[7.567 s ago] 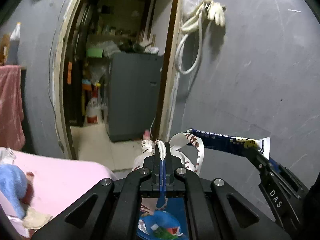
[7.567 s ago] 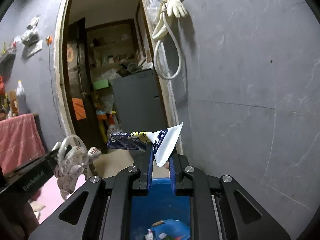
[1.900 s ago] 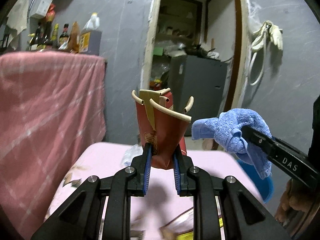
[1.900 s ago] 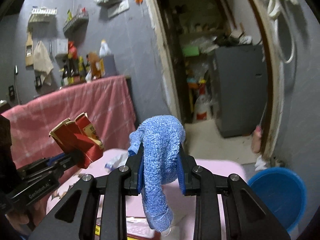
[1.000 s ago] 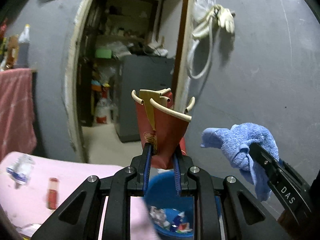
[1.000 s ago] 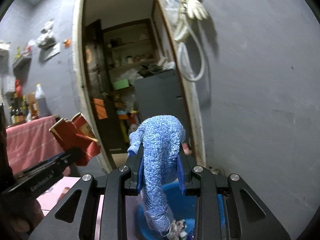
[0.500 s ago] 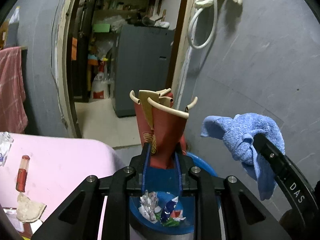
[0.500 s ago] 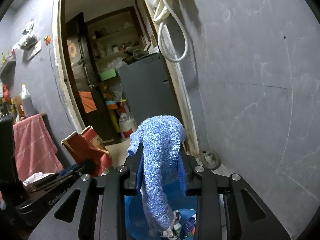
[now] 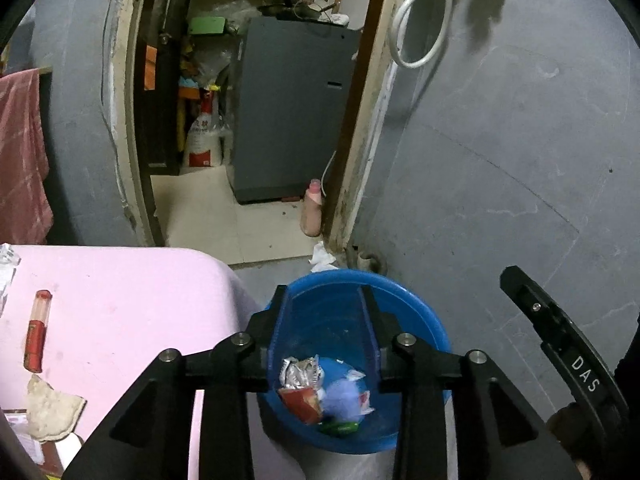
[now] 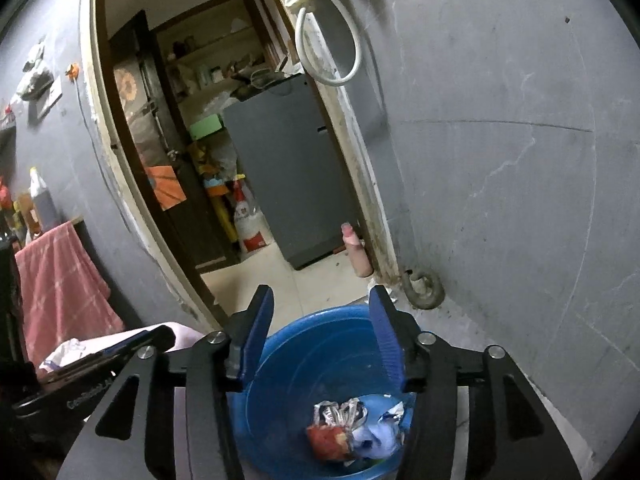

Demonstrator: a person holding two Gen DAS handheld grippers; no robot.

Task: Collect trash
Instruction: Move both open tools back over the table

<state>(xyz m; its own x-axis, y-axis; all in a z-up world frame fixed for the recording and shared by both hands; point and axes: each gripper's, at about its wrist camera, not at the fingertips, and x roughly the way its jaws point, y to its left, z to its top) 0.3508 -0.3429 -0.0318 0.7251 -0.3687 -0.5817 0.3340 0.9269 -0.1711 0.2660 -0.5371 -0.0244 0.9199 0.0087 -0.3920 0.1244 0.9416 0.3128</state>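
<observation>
A blue plastic basin (image 9: 420,316) stands on the floor by the grey wall; it also shows in the right wrist view (image 10: 304,340). In it lie a red carton (image 9: 300,402), a blue cloth (image 9: 340,396) and crumpled foil wrappers (image 9: 300,370); the carton (image 10: 326,438) and cloth (image 10: 374,440) show in the right wrist view too. My left gripper (image 9: 324,292) is open and empty above the basin. My right gripper (image 10: 322,296) is open and empty above it as well; its body shows at the right of the left wrist view (image 9: 560,344).
A pink table (image 9: 120,300) at the left holds a small red tube (image 9: 38,330), a crumpled beige scrap (image 9: 52,408) and clear plastic (image 9: 8,258). Beyond lie a doorway, a grey cabinet (image 9: 288,108), a pink bottle (image 9: 312,210) and white tissue (image 9: 322,258) on the floor.
Both grippers have opened. The red carton and the blue cloth have dropped from them into the blue basin. Both views now tilt further down over the basin.
</observation>
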